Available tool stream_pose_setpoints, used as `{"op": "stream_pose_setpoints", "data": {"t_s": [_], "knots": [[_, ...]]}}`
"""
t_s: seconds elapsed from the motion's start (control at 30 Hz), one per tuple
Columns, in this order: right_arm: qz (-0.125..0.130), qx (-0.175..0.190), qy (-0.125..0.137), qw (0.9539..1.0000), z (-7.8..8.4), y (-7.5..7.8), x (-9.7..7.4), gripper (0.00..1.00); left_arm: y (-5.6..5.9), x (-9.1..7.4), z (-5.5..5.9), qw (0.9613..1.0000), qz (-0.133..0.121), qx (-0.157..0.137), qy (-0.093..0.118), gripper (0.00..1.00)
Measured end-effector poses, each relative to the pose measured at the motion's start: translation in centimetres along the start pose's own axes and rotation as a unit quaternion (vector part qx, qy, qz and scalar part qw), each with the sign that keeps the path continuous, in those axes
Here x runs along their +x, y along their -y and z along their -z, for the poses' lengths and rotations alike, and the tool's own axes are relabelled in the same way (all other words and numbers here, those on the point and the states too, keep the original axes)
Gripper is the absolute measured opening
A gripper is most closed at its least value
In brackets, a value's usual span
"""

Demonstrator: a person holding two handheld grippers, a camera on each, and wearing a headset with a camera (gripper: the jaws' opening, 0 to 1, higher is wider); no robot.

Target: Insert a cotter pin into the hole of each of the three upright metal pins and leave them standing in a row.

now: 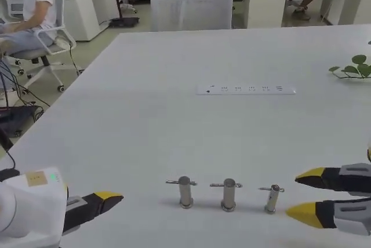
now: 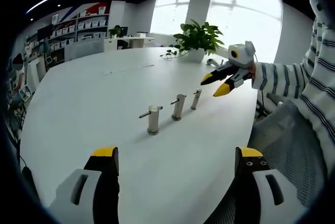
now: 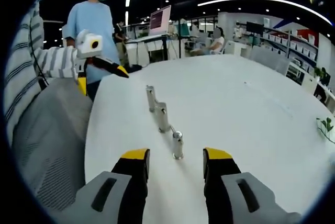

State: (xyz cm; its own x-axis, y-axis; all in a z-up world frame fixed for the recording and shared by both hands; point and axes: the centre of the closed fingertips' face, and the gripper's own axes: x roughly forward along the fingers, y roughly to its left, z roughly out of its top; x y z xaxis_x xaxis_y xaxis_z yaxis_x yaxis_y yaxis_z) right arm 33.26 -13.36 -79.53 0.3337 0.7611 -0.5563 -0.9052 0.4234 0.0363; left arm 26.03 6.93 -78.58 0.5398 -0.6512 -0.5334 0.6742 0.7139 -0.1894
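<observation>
Three upright metal pins stand in a row near the table's front edge: left pin (image 1: 185,193), middle pin (image 1: 228,194), right pin (image 1: 271,199). A thin cotter pin (image 1: 180,182) crosses the top of each. My right gripper (image 1: 304,194) is open just right of the right pin, which stands a short way ahead of its jaws (image 3: 178,145). My left gripper (image 1: 107,200) hangs open and holds nothing, well left of the row. In its own view the row recedes from the nearest pin (image 2: 153,119) toward the right gripper (image 2: 220,82).
A white power strip (image 1: 246,90) lies mid-table, beyond the pins. Plant leaves (image 1: 353,68) sit at the right edge. A chair (image 1: 191,11) stands at the far side, and a person (image 1: 35,4) sits at the far left. Someone in blue (image 3: 97,20) stands behind the left gripper.
</observation>
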Motion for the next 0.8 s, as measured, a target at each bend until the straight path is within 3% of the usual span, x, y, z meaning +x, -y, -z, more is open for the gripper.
{"op": "stream_pose_setpoints", "data": {"t_s": [0.23, 0.8], "knots": [[0.035, 0.031, 0.009, 0.9989, 0.1, -0.7, -1.6, 0.52, -0.1, -0.1, 0.0, 1.0000, 0.001, 0.002, 0.003, 0.92], [0.071, 0.072, 0.020, 0.9947, 1.1, -3.7, -3.6, 0.73, -0.2, -0.6, 0.0, 0.9999, 0.005, 0.007, 0.009, 0.94]]}}
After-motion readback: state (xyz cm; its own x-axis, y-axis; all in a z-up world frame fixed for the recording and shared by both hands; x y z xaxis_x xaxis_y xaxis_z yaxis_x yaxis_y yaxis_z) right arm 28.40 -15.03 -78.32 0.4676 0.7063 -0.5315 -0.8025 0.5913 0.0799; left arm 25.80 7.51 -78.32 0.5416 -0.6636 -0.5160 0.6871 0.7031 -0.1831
